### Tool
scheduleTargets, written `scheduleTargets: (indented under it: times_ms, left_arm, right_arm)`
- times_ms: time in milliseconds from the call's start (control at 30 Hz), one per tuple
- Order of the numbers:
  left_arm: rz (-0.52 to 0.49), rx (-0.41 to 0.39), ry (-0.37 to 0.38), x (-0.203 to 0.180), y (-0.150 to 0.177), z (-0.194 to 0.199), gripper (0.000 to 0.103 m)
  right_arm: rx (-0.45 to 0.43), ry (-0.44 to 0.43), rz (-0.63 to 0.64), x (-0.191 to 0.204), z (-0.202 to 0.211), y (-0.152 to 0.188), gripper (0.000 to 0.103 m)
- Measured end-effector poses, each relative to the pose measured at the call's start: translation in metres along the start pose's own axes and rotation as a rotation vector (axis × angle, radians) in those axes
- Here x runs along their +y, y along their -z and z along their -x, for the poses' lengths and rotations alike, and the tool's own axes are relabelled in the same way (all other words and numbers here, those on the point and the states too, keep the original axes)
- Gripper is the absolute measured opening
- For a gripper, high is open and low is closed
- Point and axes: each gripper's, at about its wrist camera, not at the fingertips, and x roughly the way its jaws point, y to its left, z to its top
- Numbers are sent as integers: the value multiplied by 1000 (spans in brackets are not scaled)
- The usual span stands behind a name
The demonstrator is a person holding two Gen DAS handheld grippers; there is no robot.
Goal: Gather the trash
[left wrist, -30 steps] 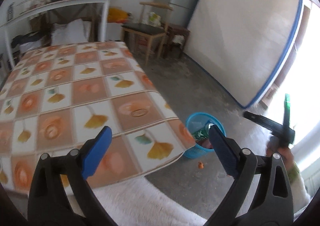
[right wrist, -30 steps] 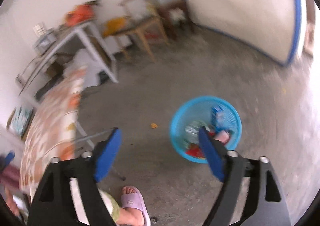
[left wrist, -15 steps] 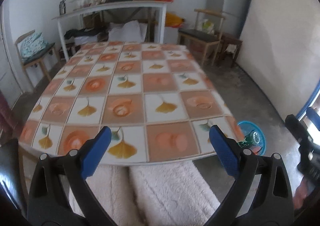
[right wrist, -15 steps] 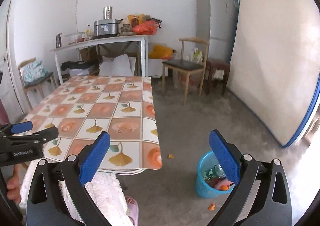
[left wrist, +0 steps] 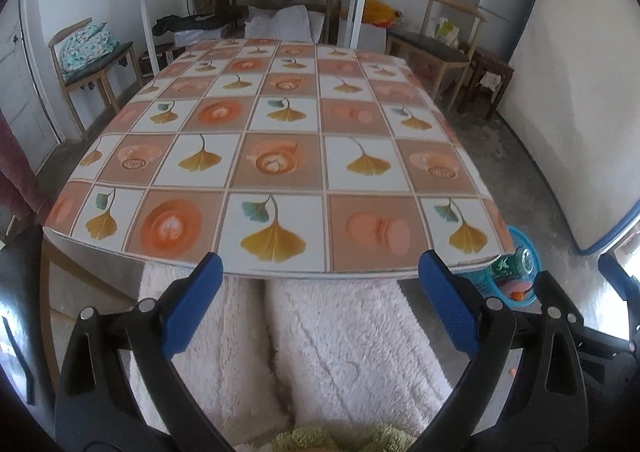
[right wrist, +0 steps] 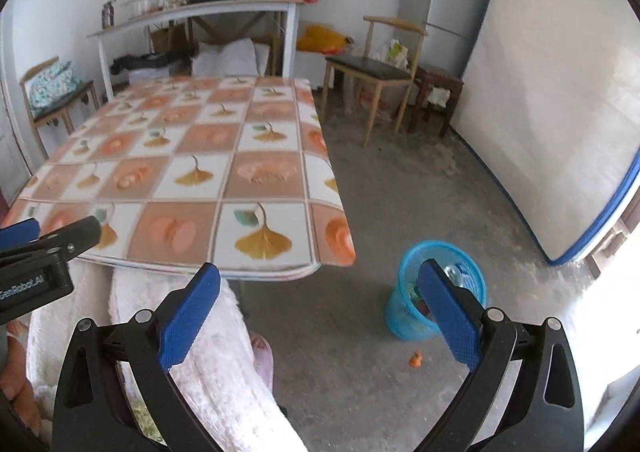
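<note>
I hold both sets of jaws wide and empty: the left gripper (left wrist: 316,302) faces the desk (left wrist: 280,156), the right gripper (right wrist: 318,310) looks past the desk's corner to the floor. The blue trash basket (right wrist: 404,322) stands on the concrete at my right gripper's one o'clock, already holding wrappers and a bottle. A small orange scrap (right wrist: 416,359) lies just beside it, toward me. I judge that scrap the next pickup: lower the right jaws straight over it, pinch low, then lift over the rim. The left view hides the scrap behind its own finger and shows only the basket's top at four o'clock.
</note>
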Motion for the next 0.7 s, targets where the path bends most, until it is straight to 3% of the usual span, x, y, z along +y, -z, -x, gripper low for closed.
scheduleTargets:
  times_ms: [700]
  left_arm:
    - [-138,23,5,-30,11,2,94]
  right_arm:
    - [50,64,-64,-25,-6,10,96]
